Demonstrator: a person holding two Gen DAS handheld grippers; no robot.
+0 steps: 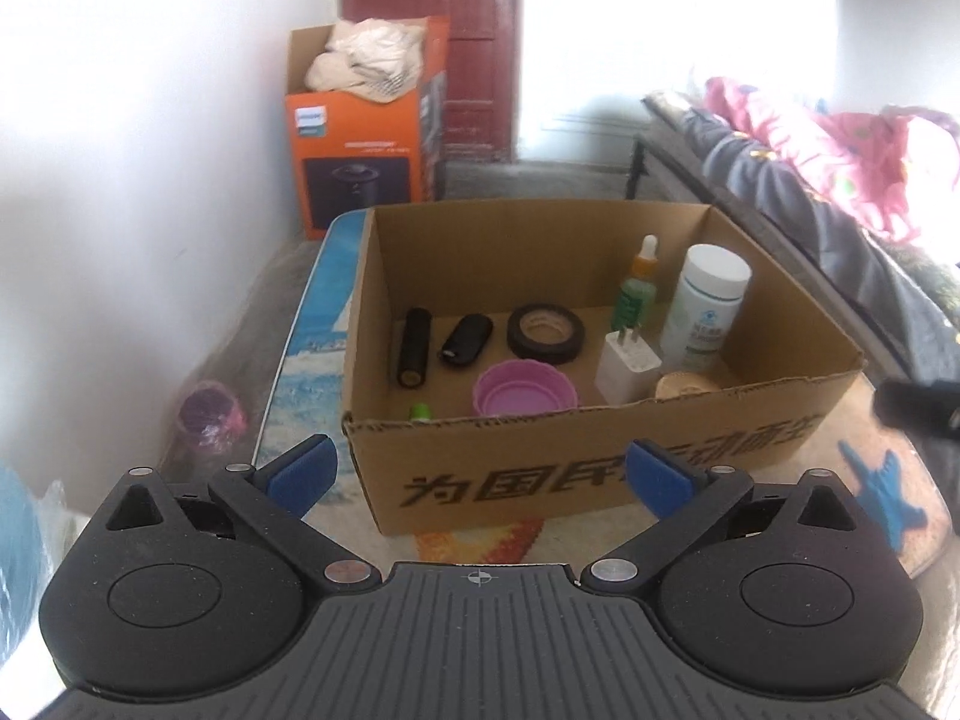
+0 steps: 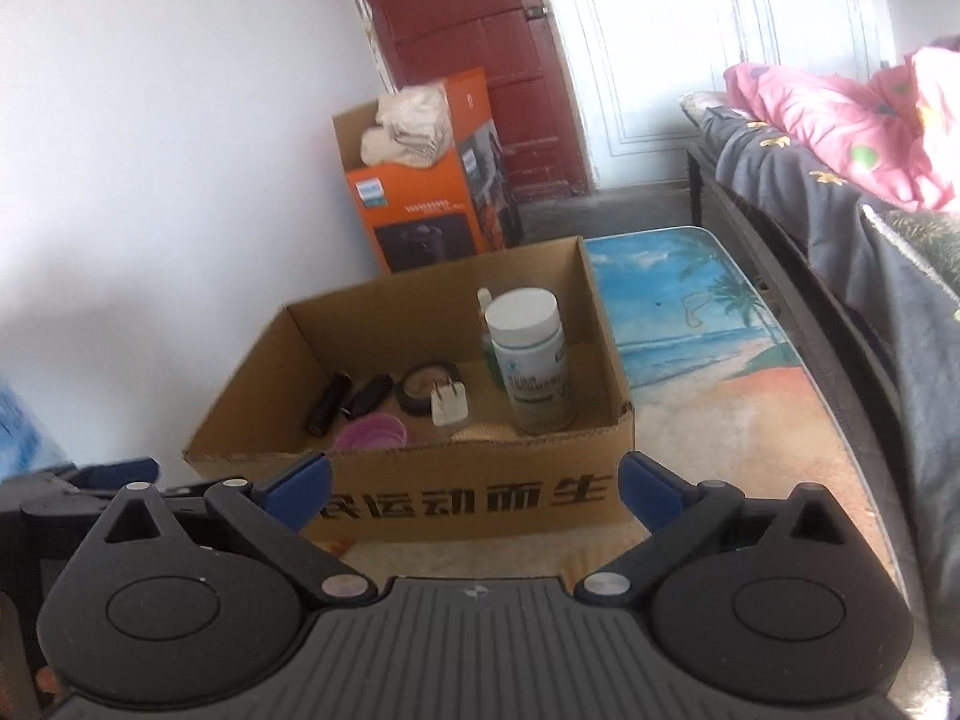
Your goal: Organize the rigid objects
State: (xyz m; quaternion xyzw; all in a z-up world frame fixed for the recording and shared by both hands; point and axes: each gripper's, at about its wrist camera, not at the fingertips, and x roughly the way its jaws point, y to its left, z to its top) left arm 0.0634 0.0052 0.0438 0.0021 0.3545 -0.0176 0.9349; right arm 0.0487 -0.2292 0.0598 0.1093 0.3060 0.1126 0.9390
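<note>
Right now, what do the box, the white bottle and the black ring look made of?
Box: corrugated cardboard, matte brown, torn-off flap edges. White bottle: likely plastic, smooth, slightly glossy, with a printed label. Black ring: probably a tape roll, matte black around a tan core.

Black left gripper [image 1: 480, 468] and right gripper [image 2: 474, 477], blue-padded jaws, silver pivot screws, ribbed grey bodies.

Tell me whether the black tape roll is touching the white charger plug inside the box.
Apart. The left wrist view shows a strip of bare box floor between the black tape roll and the white charger plug, inside the cardboard box.
</note>
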